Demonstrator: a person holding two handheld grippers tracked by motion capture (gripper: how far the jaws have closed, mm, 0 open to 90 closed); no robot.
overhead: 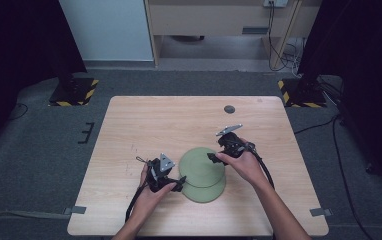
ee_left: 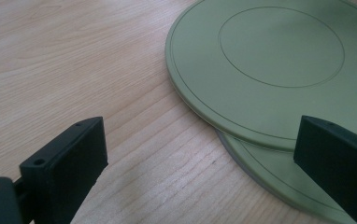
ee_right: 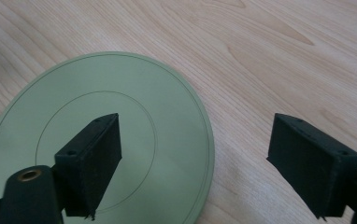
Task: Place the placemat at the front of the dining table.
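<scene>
Two flat olive-green plates lie overlapped at the table's front middle. The upper plate rests partly on the lower plate. My left gripper stands open at the plates' left edge, with its jaws on either side of that rim and not touching it. My right gripper is open at the upper plate's right rim, one jaw above the plate and the other over bare wood. Nothing is pressed between either pair of jaws.
The wooden table has a small dark round cap near its far edge. Grey tape marks the front corners. Stand bases with yellow-black stripes sit on the floor beyond the table.
</scene>
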